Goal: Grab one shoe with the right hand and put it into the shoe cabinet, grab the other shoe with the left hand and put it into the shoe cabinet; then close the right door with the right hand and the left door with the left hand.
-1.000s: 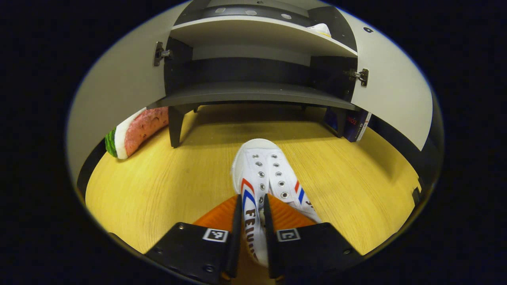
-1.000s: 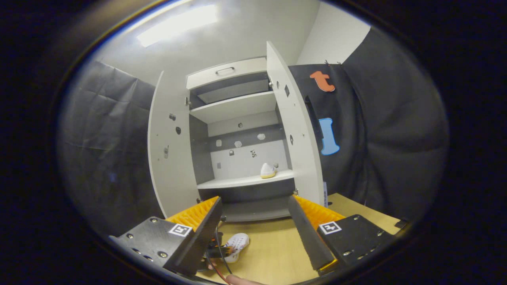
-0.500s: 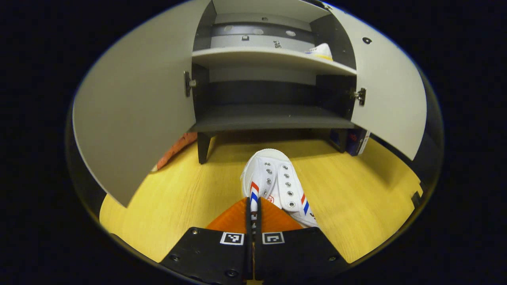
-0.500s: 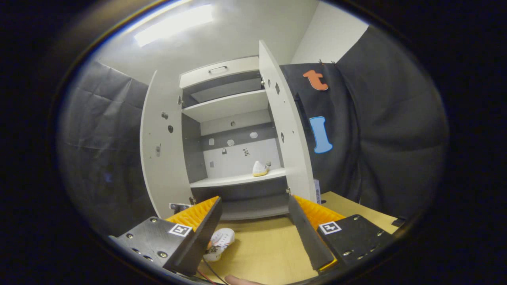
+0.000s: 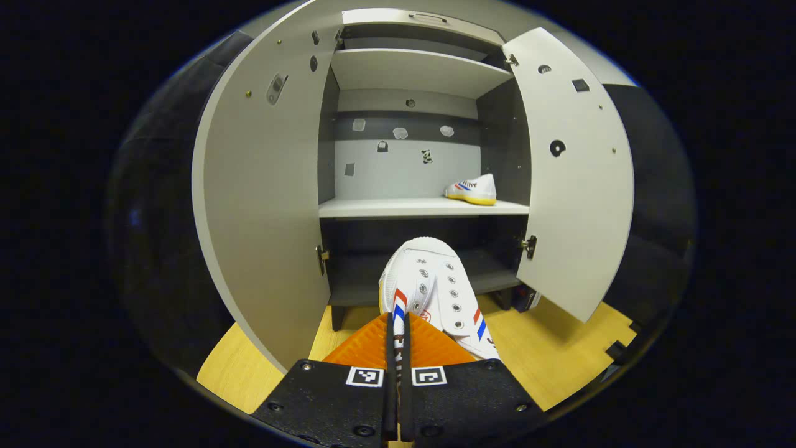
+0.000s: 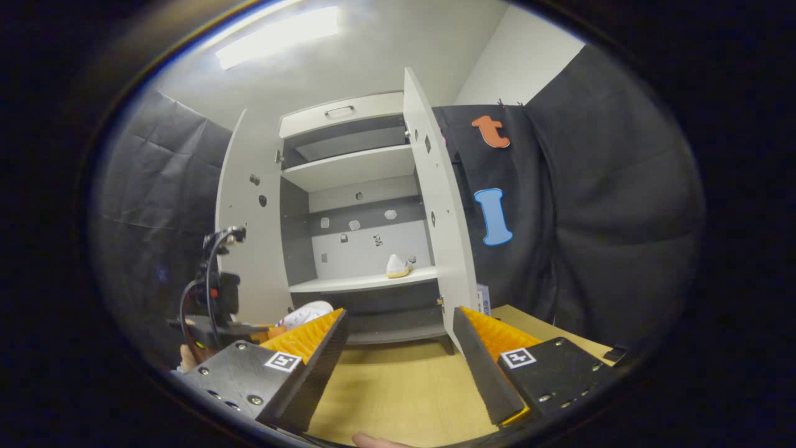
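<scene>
My left gripper [image 5: 398,326] is shut on the side wall of a white shoe [image 5: 429,286] with red and blue stripes, lifted off the floor in front of the open shoe cabinet [image 5: 410,208]. The other white shoe [image 5: 472,188] with a yellow sole rests on the middle shelf at the right. In the right gripper view my right gripper [image 6: 401,333] stands open and holds nothing, back from the cabinet [image 6: 357,283]. There the shelved shoe [image 6: 398,266] is small and far, and the left gripper [image 6: 214,311] carries the held shoe [image 6: 306,313] at lower left.
Both cabinet doors stand wide open: the left door [image 5: 267,186] and the right door [image 5: 569,180]. The floor is yellow wood [image 6: 398,392]. A small dark box [image 5: 528,300] stands by the cabinet's right foot. Black cloth walls surround the booth.
My left gripper has risen with the shoe from the floor to about the height of the lower shelves, and its fingers have closed tighter. The right gripper has barely moved and stays open.
</scene>
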Tool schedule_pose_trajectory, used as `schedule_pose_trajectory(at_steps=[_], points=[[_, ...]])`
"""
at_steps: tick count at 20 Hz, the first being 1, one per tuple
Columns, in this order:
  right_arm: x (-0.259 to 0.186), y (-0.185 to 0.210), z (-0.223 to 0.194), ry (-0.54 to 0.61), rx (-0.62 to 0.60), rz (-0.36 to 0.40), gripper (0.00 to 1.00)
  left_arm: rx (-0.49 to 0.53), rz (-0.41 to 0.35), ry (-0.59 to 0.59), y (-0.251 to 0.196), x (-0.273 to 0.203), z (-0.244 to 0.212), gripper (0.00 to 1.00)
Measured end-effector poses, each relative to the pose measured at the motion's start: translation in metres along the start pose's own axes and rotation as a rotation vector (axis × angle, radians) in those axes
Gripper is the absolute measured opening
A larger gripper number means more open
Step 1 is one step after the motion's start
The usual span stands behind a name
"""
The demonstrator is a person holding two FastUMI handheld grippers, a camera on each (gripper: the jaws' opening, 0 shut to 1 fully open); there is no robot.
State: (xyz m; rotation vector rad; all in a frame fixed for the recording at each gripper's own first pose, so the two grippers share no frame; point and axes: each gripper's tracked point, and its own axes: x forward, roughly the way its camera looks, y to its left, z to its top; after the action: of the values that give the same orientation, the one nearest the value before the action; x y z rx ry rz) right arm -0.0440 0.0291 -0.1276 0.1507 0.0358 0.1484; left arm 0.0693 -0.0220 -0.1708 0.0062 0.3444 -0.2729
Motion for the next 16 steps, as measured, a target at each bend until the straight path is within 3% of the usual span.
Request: schedule_pose_trajectory(at_steps=[7, 13, 16], points=[[-0.015, -0.019, 0.004, -0.018, -0.017, -0.01, 1.0, 0.061, 0.037, -0.166, 0.001, 0.036, 0.129, 0.02], [-0.027, -0.044, 0.003, -0.032, 0.027, -0.018, 1.0, 0.007, 0.029, -0.211, -0.002, 0.105, 0.206, 0.02], [-0.035, -0.058, 0.007, -0.051, 0.03, -0.025, 1.0, -0.021, 0.076, -0.193, 0.011, 0.152, 0.224, 0.02]])
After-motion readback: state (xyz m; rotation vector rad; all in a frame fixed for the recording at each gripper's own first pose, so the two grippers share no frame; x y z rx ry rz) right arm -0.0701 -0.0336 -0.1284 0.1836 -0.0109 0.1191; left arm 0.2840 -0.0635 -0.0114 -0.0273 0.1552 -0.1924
